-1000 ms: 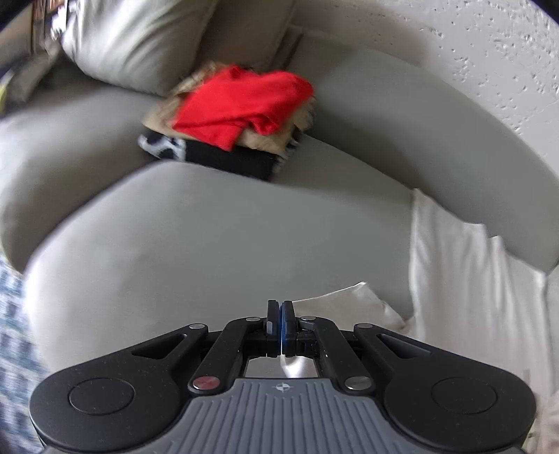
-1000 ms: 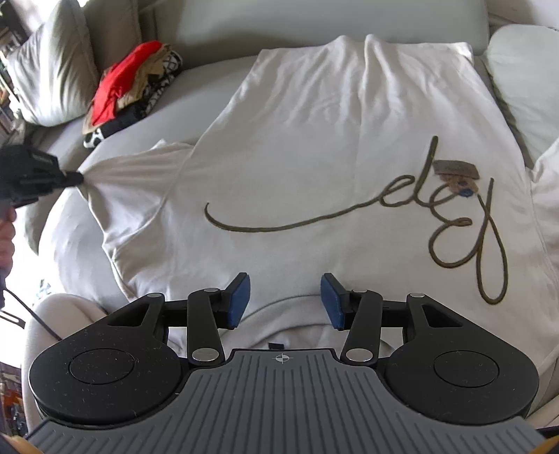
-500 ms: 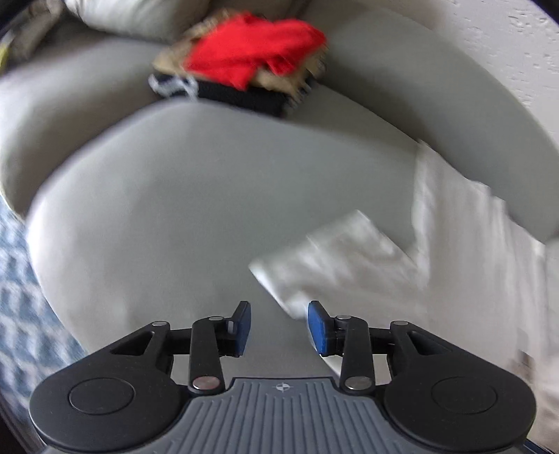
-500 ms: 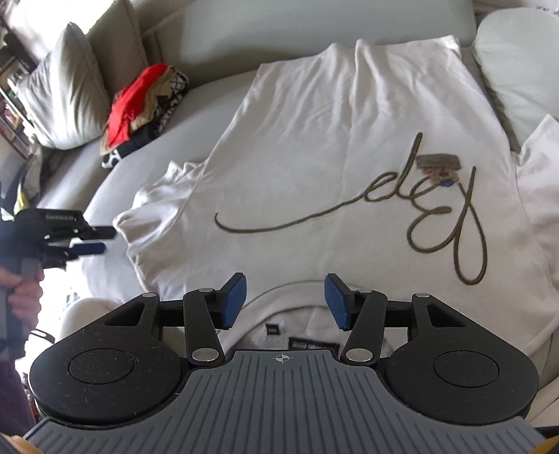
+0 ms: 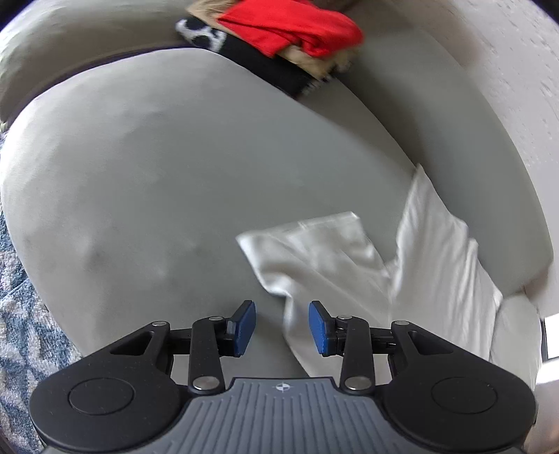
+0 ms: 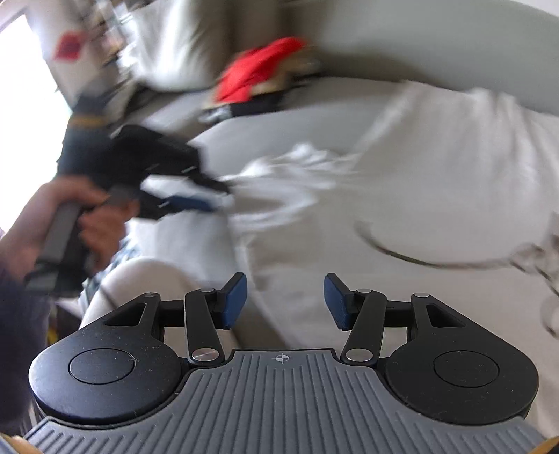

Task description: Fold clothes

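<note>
- The white T-shirt (image 6: 436,181) lies spread flat on the grey sofa (image 5: 195,181), filling the right half of the right wrist view; its long axis runs from near to far across the seat toward the backrest.
- One sleeve (image 5: 314,251) juts out leftward from the body and lies rumpled on the cushion.
- A dark looping script line (image 6: 419,258) crosses the shirt front; motion blur makes it unreadable, and it may be a cursive word.
- The left gripper (image 5: 282,326) hovers just near of the sleeve with its blue pads (image 5: 244,326) spread apart and nothing clamped; the shirt's edge shows in the gap between them.
- In the right wrist view the left gripper (image 6: 209,195) appears at the sleeve's tip, held by the person's left hand (image 6: 70,223).
- The right gripper (image 6: 285,302) is over the shirt's near left edge, wide apart and holding nothing.
- On the far side of the sofa sits a pile of clothes (image 5: 279,45): a red garment (image 5: 297,28) on top, tan and black-and-white pieces beneath.
- A patterned blue rug (image 5: 21,331) shows at the near left.
</note>
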A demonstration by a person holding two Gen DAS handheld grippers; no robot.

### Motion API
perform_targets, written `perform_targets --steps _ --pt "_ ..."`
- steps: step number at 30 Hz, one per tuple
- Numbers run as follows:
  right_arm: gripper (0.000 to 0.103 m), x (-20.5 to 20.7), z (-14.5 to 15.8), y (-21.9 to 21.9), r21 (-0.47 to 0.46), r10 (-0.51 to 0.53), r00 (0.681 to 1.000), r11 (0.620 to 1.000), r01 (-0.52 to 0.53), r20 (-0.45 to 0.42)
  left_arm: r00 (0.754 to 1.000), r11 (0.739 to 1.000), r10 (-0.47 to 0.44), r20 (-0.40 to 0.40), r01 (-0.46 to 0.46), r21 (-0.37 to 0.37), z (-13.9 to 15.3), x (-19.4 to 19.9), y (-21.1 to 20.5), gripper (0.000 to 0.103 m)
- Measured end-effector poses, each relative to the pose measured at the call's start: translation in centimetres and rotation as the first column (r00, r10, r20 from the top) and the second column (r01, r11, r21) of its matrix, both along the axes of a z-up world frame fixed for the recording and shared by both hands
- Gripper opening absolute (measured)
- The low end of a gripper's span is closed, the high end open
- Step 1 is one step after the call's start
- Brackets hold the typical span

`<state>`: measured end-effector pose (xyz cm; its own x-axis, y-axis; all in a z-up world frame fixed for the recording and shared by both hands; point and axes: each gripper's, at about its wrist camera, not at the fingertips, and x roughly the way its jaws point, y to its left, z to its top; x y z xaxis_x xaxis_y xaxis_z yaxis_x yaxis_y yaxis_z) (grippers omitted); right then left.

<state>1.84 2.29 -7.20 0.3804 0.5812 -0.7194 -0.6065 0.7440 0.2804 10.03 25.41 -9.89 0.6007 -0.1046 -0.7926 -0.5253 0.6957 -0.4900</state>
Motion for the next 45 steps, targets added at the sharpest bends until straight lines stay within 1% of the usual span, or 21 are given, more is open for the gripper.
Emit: perform_targets --steps 3,5,7,9,10,11,13,18,21,23,25,26,28,29,31,34,39,40,41,43,45 --pt "0.05 0.7 -1.3 3.0 -0.047 0.067 0.998 0.997 -0.066 0.008 1.0 1.0 0.007 0.019 -0.007 -0.007 -0.3 0.9 1.0 0.025" --pt "0.049 0.9 -2.0 4.2 -0.072 0.094 0.996 0.993 -0.093 0.007 1.0 1.0 -0.009 0.029 0.009 0.012 -0.5 1.6 1.3 0.024" --pt "0.049 1.2 -2.5 5.0 -0.086 0.112 0.994 0.99 -0.111 0.012 0.999 0.999 -0.041 0.035 0.039 0.037 -0.7 2.5 1.5 0.018" --pt "0.046 1.3 -2.6 5.7 -0.113 0.135 0.99 0.985 -0.13 0.037 0.998 0.996 -0.058 0.029 0.056 0.066 -0.6 2.8 1.7 0.0" --pt "0.036 1.4 -2.8 6.0 -0.13 0.138 0.989 0.983 -0.13 0.05 0.998 0.994 -0.065 0.028 0.062 0.088 -0.4 2.8 1.8 0.0" --pt "0.019 1.4 -2.9 6.0 -0.144 0.13 0.99 0.982 -0.12 0.06 0.997 0.991 -0.073 0.028 0.069 0.115 -0.1 2.7 1.8 0.0" --pt "0.001 1.7 -2.8 5.8 -0.141 0.102 0.993 0.986 -0.094 0.054 0.995 0.982 -0.092 0.028 0.086 0.17 0.7 2.5 1.5 0.0" --pt "0.001 2.3 -2.7 5.3 -0.084 0.09 0.995 0.992 -0.093 -0.038 0.992 0.949 -0.126 0.024 0.113 0.293 2.4 1.9 0.1 0.0" --pt "0.004 2.7 -2.9 5.0 -0.082 0.102 0.992 0.991 -0.107 -0.07 0.992 0.936 -0.117 -0.048 0.126 0.329 1.0 3.2 0.0 0.001" --pt "0.024 2.6 -2.3 4.2 -0.058 0.09 0.991 0.994 -0.096 -0.095 0.988 0.935 -0.103 -0.114 0.135 0.327 -0.5 3.7 0.2 0.007" --pt "0.035 1.8 -0.9 2.2 -0.016 0.054 0.996 0.998 -0.055 -0.074 0.987 0.926 -0.103 -0.126 0.141 0.349 -0.2 3.3 0.2 0.016" --pt "0.041 1.3 -0.1 0.9 0.013 0.031 0.998 0.999 -0.031 -0.06 0.987 0.923 -0.097 -0.128 0.138 0.359 0.3 2.8 0.2 0.016" --pt "0.046 0.1 1.4 -2.6 0.069 -0.053 0.997 0.996 0.057 -0.053 0.984 0.91 -0.103 -0.145 0.152 0.386 1.3 1.7 0.0 0.018" --pt "0.049 -0.5 2.1 -4.9 0.086 -0.118 0.991 0.989 0.123 -0.064 0.98 0.9 -0.121 -0.156 0.175 0.4 1.9 1.0 -0.2 0.025" --pt "0.049 -1.8 3.2 -9.7 0.128 -0.242 0.966 0.959 0.253 -0.093 0.976 0.886 -0.157 -0.151 0.206 0.415 3.1 -0.8 -0.6 0.03" --pt "0.049 -3.6 3.5 -16.7 0.188 -0.412 0.9 0.881 0.433 -0.144 0.966 0.876 -0.23 -0.121 0.26 0.405 4.7 -2.9 -3.1 0.036" --pt "0.045 -5.8 1.3 -23.0 0.078 -0.636 0.76 0.758 0.648 -0.136 0.93 0.83 -0.357 -0.084 0.357 0.428 5.8 -5.1 -10.4 0.038" --pt "0.037 -6.0 1.0 -23.4 0.061 -0.651 0.75 0.749 0.66 -0.119 0.917 0.818 -0.39 -0.082 0.386 0.427 5.6 -5.3 -12.0 0.038" --pt "0.034 -6.0 0.8 -23.7 0.051 -0.659 0.744 0.744 0.666 -0.111 0.902 0.805 -0.424 -0.083 0.418 0.421 5.2 -5.4 -13.6 0.038" --pt "0.034 -5.9 0.4 -23.9 0.039 -0.667 0.738 0.739 0.672 -0.102 0.871 0.777 -0.484 -0.091 0.475 0.412 4.3 -5.6 -16.6 0.038" --pt "0.034 -5.5 0.0 -23.9 0.029 -0.664 0.74 0.742 0.67 -0.103 0.855 0.751 -0.506 -0.115 0.502 0.428 3.5 -5.7 -19.3 0.038"
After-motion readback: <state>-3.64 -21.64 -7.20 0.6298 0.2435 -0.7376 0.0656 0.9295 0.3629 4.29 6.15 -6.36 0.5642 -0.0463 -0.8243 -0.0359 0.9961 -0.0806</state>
